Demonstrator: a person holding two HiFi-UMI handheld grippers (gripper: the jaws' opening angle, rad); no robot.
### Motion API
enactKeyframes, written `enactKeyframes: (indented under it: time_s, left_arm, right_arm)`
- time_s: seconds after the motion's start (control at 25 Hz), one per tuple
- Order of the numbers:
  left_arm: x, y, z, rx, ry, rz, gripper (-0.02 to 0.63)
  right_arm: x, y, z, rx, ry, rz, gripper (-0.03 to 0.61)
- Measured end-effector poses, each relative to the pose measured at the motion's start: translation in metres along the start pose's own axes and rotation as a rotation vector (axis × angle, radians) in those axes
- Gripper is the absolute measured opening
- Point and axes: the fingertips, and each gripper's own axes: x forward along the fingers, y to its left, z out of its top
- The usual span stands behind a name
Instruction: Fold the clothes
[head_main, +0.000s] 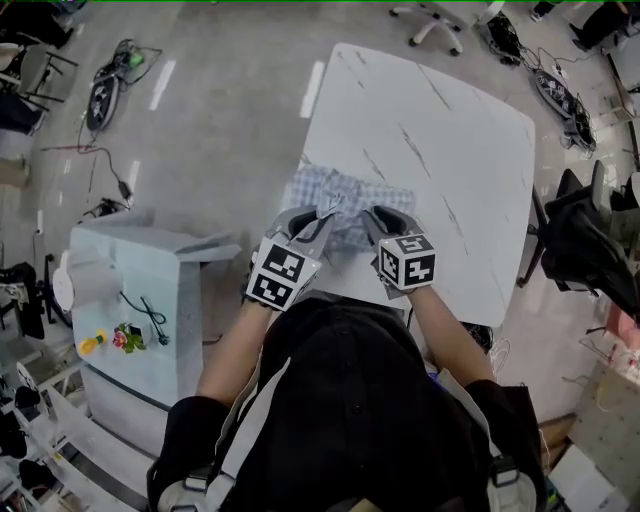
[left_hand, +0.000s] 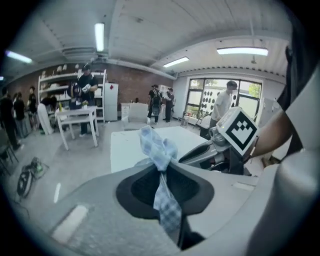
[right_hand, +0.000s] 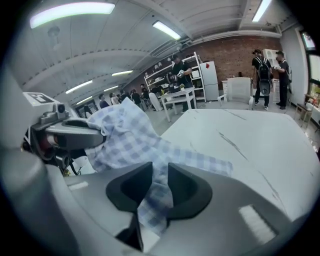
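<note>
On white marbled table (head_main: 430, 150), checked cloth (head_main: 322, 188) pinched by left claw (head_main: 326, 214) and right claw (head_main: 371, 214), grey floor (head_main: 220, 130)

- Blue-and-white checked garment (head_main: 345, 190), rumpled, lies on the near part of the white marble-veined table (head_main: 440, 130)
- Its near edge is raised in two bunches, pinched by the left gripper (head_main: 324, 216) and the right gripper (head_main: 373, 218)

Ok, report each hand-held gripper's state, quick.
Left hand-held gripper: closed on the checked cloth.
Right hand-held gripper: closed on the same checked cloth.
</note>
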Motion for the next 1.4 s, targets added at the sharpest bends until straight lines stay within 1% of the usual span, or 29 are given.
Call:
enactKeyframes:
  time_s: [0.04,0.08,0.12,0.16,0.2,0.32,0.4,0.48,0.56,0.64,0.76,0.88,0.96,1.08,1.16,1.2,1.28,1.4]
  left_arm:
    - [-0.005,0.001,0.000,0.045,-0.013,0.010,0.051]
    - [-0.007,0.003,-0.004,0.067,-0.014,0.015,0.051]
    - [-0.008,0.005,-0.010,0.061,-0.004,0.016,0.052]
    - [-0.008,0.008,-0.019,0.031,0.010,0.012,0.052]
    - [-0.007,0.012,-0.028,-0.020,0.024,0.005,0.052]
    - [-0.005,0.027,-0.056,-0.213,0.048,-0.017,0.054]
    - [-0.003,0.037,-0.069,-0.307,0.042,-0.034,0.054]
    - [-0.002,0.046,-0.078,-0.357,0.025,-0.050,0.055]
    - [0.001,0.054,-0.088,-0.374,0.025,-0.056,0.061]
    - [0.003,0.061,-0.099,-0.380,0.055,-0.060,0.082]
    - [-0.003,0.070,-0.114,-0.387,0.104,-0.058,0.149]
    - [-0.015,0.080,-0.124,-0.392,0.127,-0.033,0.185]
    - [-0.021,0.086,-0.124,-0.393,0.126,-0.008,0.189]
    - [-0.026,0.093,-0.110,-0.357,0.095,0.023,0.196]
    - [-0.029,0.094,-0.091,-0.318,0.058,0.036,0.196]
    - [-0.030,0.092,-0.080,-0.298,0.041,0.030,0.196]
    - [-0.026,0.082,-0.059,-0.261,0.025,-0.008,0.196]
    - [-0.013,0.064,-0.040,-0.197,0.046,-0.077,0.196]
  right_arm:
    - [0.004,0.004,-0.002,-0.012,0.011,-0.003,0.106]
    - [0.008,0.008,-0.004,-0.020,0.024,-0.007,0.106]
    - [0.012,0.010,-0.006,-0.025,0.038,-0.011,0.106]
    - [0.016,0.012,-0.009,-0.027,0.052,-0.015,0.106]
    - [0.019,0.014,-0.011,-0.027,0.064,-0.019,0.106]
    - [0.028,0.016,-0.017,-0.023,0.095,-0.031,0.106]
    - [0.032,0.018,-0.020,-0.022,0.109,-0.042,0.106]
    - [0.037,0.019,-0.025,-0.023,0.118,-0.052,0.103]
    - [0.041,0.019,-0.028,-0.025,0.128,-0.062,0.103]
    - [0.045,0.017,-0.032,-0.028,0.143,-0.078,0.103]
    - [0.050,0.011,-0.036,-0.032,0.163,-0.116,0.103]
    - [0.054,0.006,-0.042,-0.049,0.186,-0.147,0.103]
    - [0.057,0.005,-0.047,-0.064,0.202,-0.158,0.103]
    - [0.059,0.004,-0.048,-0.063,0.207,-0.156,0.103]
    - [0.057,0.006,-0.044,-0.050,0.195,-0.147,0.103]
    - [0.054,0.007,-0.041,-0.043,0.186,-0.143,0.103]
    - [0.045,0.007,-0.032,-0.036,0.160,-0.141,0.107]
    - [0.031,0.000,-0.017,-0.051,0.121,-0.162,0.110]
